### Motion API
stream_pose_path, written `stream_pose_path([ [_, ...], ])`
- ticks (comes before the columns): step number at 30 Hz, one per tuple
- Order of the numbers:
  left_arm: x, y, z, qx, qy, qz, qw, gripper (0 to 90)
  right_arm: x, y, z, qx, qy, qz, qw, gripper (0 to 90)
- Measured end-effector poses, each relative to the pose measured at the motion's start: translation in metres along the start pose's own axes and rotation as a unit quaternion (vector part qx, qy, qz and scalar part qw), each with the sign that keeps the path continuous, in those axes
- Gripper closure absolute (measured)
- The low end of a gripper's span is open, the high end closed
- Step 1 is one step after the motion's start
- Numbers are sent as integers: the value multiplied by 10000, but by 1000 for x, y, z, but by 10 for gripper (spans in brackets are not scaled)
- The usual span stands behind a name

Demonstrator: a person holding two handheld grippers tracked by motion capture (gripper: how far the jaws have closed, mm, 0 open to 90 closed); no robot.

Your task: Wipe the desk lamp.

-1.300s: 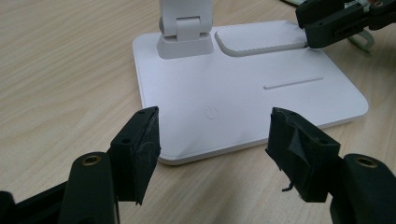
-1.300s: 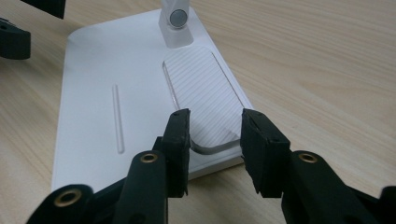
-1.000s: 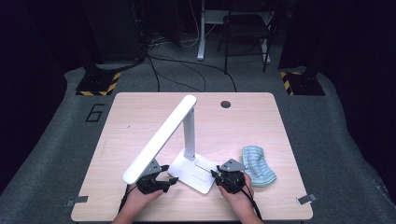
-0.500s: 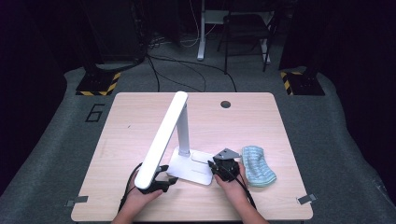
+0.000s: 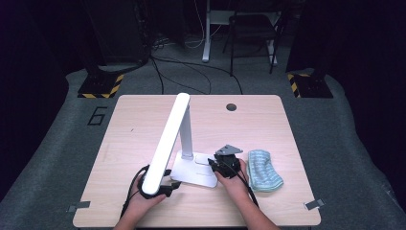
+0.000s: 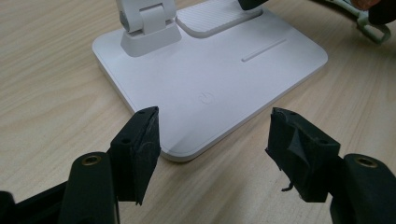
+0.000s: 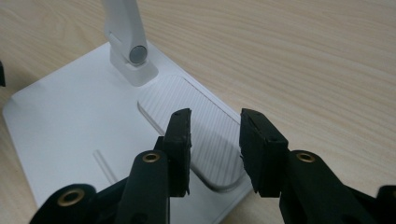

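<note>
The desk lamp's white base lies under the right gripper, whose narrowly open, empty jaws have just been opening; the left gripper gapes wide, empty, at the base's lower edge.

Wooden table on grey floor, dark room behind.

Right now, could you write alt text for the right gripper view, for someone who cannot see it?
The right gripper, its two black jaws slightly apart with nothing between them, hovers over the ribbed pad of a white desk lamp base. The lamp's hinged arm rises behind, on a light wooden table.
</note>
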State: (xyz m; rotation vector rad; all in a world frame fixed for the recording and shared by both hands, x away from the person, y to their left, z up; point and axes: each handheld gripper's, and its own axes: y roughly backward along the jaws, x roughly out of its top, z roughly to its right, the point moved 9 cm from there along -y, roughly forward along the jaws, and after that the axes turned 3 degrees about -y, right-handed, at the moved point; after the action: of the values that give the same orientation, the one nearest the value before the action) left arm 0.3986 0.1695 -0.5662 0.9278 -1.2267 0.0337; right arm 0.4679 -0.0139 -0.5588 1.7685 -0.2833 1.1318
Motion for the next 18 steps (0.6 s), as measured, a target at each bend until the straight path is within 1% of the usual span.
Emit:
stream_pose_path([
  [1, 0, 0, -1, -2, -60, 13, 10000, 343, 0, 2, -1, -6, 79, 21, 10000, 634],
  [2, 0, 0, 0, -6, -4, 23, 10000, 343, -1, 6, -3, -21, 168, 30, 9999, 621],
  [4, 0, 0, -1, -1, 16, 13, 10000, 343, -5, 13, -7, -54, 275, 78, 9996, 551],
  [5, 0, 0, 0, -10, 25, 15, 10000, 343, -8, 18, -10, -42, 251, 75, 9996, 521],
  [6, 0, 0, 0, -8, 61, 31, 10000, 343, -10, 21, -11, -37, 275, 118, 9995, 502],
  [8, 0, 0, 0, 15, 83, 42, 10000, 343, -18, 29, -16, 9, 230, 109, 9997, 466],
  [9, 0, 0, -1, 19, 56, 36, 10000, 343, -22, 32, -18, 28, 279, 106, 9995, 453],
  [10, 0, 0, -2, 40, -8, 20, 10000, 343, -26, 35, -20, 46, 277, 104, 9996, 446],
  [11, 0, 0, -2, 42, 3, 11, 10000, 343, -29, 38, -23, 59, 245, 112, 9996, 438],
  [12, 0, 0, -2, 45, 26, 8, 10000, 343, -33, 40, -25, 106, 228, 102, 9996, 433],
  [13, -1, 0, -1, 41, 126, 20, 9999, 343, -37, 42, -26, 126, 249, 82, 9996, 427],
  [14, -1, 0, -2, 53, 73, -2, 10000, 343, -41, 43, -28, 129, 216, 74, 9997, 418],
  [16, -1, 0, -2, 59, 79, -4, 10000, 343, -44, 44, -29, 178, 199, 85, 9996, 411],
  [17, -1, 0, -2, 63, 77, -5, 10000, 343, -46, 44, -30, 203, 147, 83, 9997, 408],
  [18, -2, 0, -2, 49, 103, -1, 9999, 343, -47, 44, -30, 217, 209, 96, 9995, 403],
])
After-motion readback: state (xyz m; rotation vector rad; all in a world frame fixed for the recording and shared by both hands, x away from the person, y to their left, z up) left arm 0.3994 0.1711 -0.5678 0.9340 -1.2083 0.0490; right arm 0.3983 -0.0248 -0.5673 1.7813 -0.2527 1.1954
